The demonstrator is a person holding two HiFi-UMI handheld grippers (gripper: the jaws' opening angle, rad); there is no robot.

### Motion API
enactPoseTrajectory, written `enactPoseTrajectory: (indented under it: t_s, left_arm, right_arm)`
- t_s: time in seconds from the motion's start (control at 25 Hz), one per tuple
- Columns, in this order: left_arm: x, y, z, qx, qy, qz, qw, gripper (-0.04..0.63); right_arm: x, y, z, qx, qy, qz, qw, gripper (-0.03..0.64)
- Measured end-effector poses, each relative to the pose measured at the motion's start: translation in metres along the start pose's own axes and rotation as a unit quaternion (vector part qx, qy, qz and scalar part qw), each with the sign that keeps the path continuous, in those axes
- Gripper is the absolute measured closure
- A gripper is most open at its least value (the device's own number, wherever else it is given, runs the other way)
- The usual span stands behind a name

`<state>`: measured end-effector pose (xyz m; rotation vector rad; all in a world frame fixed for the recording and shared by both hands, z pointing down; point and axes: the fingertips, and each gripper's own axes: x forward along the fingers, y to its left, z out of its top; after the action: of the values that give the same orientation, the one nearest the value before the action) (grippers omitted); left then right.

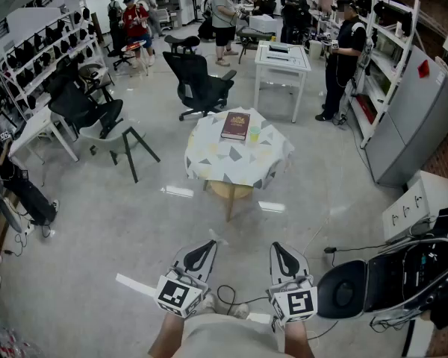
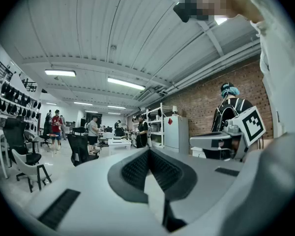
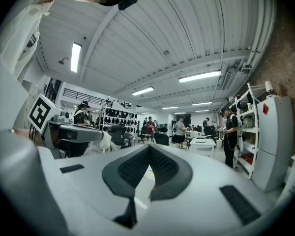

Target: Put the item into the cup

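A small round table under a patterned cloth stands a few steps ahead in the head view. On it lie a dark red book and a small pale green cup just to the book's right. Any other item there is too small to make out. My left gripper and right gripper are held low, close to my body, far from the table. Both are shut with nothing between the jaws. The left gripper and right gripper views look level across the room and do not show the table.
A black office chair and a white desk stand behind the table. A dark chair is at the left and a black seat with cables at my right. Shelving, a grey cabinet and several people line the room.
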<state>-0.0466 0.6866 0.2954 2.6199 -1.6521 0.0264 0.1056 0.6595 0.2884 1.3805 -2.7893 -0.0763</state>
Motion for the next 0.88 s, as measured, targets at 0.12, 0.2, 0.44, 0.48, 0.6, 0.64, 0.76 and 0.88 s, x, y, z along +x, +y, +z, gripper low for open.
enactPoseTrajectory:
  t_s: [0.12, 0.2, 0.44, 0.48, 0.6, 0.64, 0.76, 0.88]
  left_arm:
    - [-0.005, 0.000, 0.001, 0.003, -0.002, -0.001, 1.0000, 0.584]
    - [-0.008, 0.001, 0.001, 0.004, -0.003, 0.001, 1.0000, 0.584]
    - [-0.009, 0.006, 0.002, 0.007, -0.006, 0.011, 0.9999, 0.584]
    - [-0.007, 0.007, 0.003, 0.007, -0.007, 0.011, 0.9999, 0.584]
    - [0.001, 0.016, 0.001, 0.002, -0.006, 0.007, 0.9999, 0.584]
    - [0.004, 0.020, 0.001, 0.001, -0.008, 0.004, 1.0000, 0.584]
    - [0.016, 0.037, -0.001, 0.001, -0.012, -0.010, 0.9999, 0.584]
    - [0.029, 0.059, 0.000, 0.000, -0.012, -0.027, 0.9996, 0.584]
  right_arm:
    - [0.001, 0.006, -0.002, 0.003, 0.000, 0.000, 1.000, 0.611]
    - [0.002, 0.009, -0.001, 0.008, -0.007, 0.001, 1.000, 0.611]
    - [0.007, 0.012, -0.004, 0.014, -0.011, 0.005, 1.000, 0.609]
    - [0.009, 0.011, -0.004, 0.014, -0.010, 0.004, 1.000, 0.609]
    - [0.018, 0.010, -0.004, 0.012, -0.005, -0.002, 1.000, 0.609]
    - [0.023, 0.009, -0.005, 0.010, -0.004, -0.005, 1.000, 0.609]
    - [0.041, 0.010, -0.007, 0.005, 0.001, -0.017, 1.000, 0.609]
    - [0.064, 0.012, -0.007, 0.004, 0.004, -0.030, 1.000, 0.609]
